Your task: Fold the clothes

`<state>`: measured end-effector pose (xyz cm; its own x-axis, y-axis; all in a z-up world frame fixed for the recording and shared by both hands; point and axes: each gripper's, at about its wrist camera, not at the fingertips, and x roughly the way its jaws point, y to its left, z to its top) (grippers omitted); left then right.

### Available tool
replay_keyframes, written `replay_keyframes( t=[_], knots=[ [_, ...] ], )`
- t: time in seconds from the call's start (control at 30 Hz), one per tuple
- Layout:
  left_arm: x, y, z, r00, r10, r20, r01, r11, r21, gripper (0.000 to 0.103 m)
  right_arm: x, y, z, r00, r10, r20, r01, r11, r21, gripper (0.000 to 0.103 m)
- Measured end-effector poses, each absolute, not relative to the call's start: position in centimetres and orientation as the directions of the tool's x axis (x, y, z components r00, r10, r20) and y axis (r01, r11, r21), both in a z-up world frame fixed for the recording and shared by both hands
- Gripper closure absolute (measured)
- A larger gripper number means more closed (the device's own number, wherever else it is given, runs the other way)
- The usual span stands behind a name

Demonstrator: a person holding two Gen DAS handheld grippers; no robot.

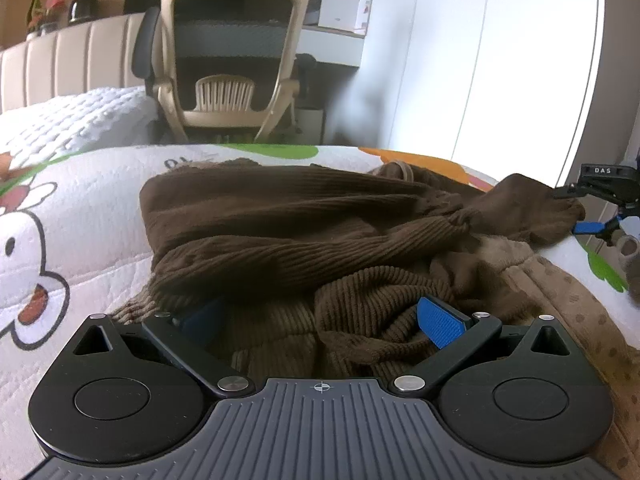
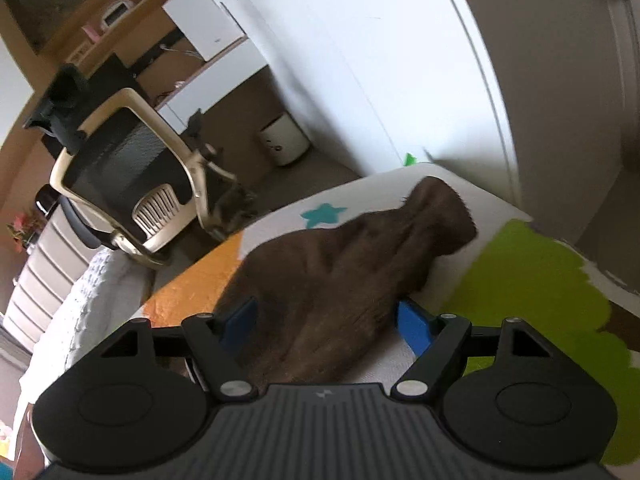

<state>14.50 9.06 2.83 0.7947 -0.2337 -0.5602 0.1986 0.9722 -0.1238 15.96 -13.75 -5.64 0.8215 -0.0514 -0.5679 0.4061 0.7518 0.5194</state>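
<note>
A brown corduroy garment point(image 1: 304, 216) lies crumpled on the bed, its tan dotted lining point(image 1: 576, 308) showing at the right. My left gripper point(image 1: 322, 318) is low over the near folds and open, with its blue pads point(image 1: 440, 322) far apart and loose cloth between them. The left pad is partly shadowed under a fold. In the left wrist view my right gripper point(image 1: 576, 210) is at the garment's far right end. In its own view the right gripper point(image 2: 326, 322) has a thick bunch of the brown garment point(image 2: 352, 256) filling the gap between its pads point(image 2: 414, 326), which press on both sides.
The bed has a white quilt point(image 1: 80, 216) printed with cartoon figures, orange and green patches point(image 2: 532, 280). A white textured pillow point(image 1: 68, 120) lies at the back left. A beige office chair point(image 1: 232, 60) stands beyond the bed, with a desk, a white bin point(image 2: 284, 144) and a white wardrobe behind.
</note>
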Motion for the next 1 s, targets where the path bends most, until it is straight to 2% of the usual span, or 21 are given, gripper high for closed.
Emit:
replay_keyframes(
  t=[0.13,0.17,0.2,0.23,0.27,0.4,0.5,0.57,0.63,0.77,0.83,0.9,1.0],
  knots=[
    [14.5,8.9,2.8,0.794,-0.229,-0.562,0.197,0.973,-0.119,0.000,16.6,-13.8,-5.7,0.814,-0.071,-0.576,0.404,0.782,0.475,0.049],
    [14.5,8.9,2.8,0.794,-0.230,-0.563,0.196,0.973,-0.120,0.000,16.8,-13.8,-5.7,0.813,-0.077,-0.577,0.402,0.792,0.460,0.060],
    [14.5,9.0,2.8,0.794,-0.230,-0.563,0.196,0.973,-0.122,0.000,17.1,-13.6,-5.4,0.818,-0.078,-0.570,0.387,0.807,0.446,0.081],
    [14.5,9.0,2.8,0.793,-0.231,-0.563,0.196,0.973,-0.123,0.000,17.5,-13.3,-5.1,0.825,-0.075,-0.561,0.368,0.824,0.430,0.090],
    [14.5,9.0,2.8,0.793,-0.232,-0.563,0.196,0.973,-0.124,0.000,17.7,-12.8,-4.3,0.834,-0.078,-0.546,0.345,0.845,0.408,0.093],
    [14.4,9.2,2.8,0.789,-0.239,-0.567,0.198,0.971,-0.134,0.000,16.9,-8.8,1.4,0.906,-0.052,-0.420,0.192,0.935,0.298,0.095],
    [14.6,9.4,3.1,0.754,-0.278,-0.595,0.220,0.961,-0.170,0.000,16.0,-3.9,6.2,0.942,0.073,-0.326,0.004,0.973,0.229,0.096],
    [14.5,9.8,3.5,0.728,-0.325,-0.604,0.247,0.946,-0.210,0.000,15.9,0.1,8.4,0.936,0.189,-0.296,-0.139,0.973,0.182,0.096],
    [14.0,10.1,4.0,0.714,-0.357,-0.602,0.269,0.934,-0.234,0.000,16.5,4.6,9.2,0.895,0.328,-0.302,-0.289,0.943,0.168,0.096],
    [12.6,10.1,4.4,0.706,-0.372,-0.603,0.296,0.928,-0.227,0.000,19.0,11.7,7.5,0.761,0.516,-0.393,-0.472,0.856,0.211,0.094],
    [11.9,10.1,4.4,0.700,-0.368,-0.611,0.303,0.929,-0.212,0.000,19.1,12.2,6.9,0.744,0.534,-0.401,-0.489,0.845,0.216,0.088],
    [11.4,10.5,4.5,0.700,-0.356,-0.618,0.299,0.933,-0.199,0.000,19.1,12.8,6.4,0.727,0.551,-0.410,-0.507,0.833,0.221,0.075],
    [11.1,11.4,5.3,0.709,-0.352,-0.611,0.295,0.935,-0.196,0.000,19.2,13.6,5.5,0.700,0.576,-0.422,-0.532,0.815,0.230,0.064]
  ],
)
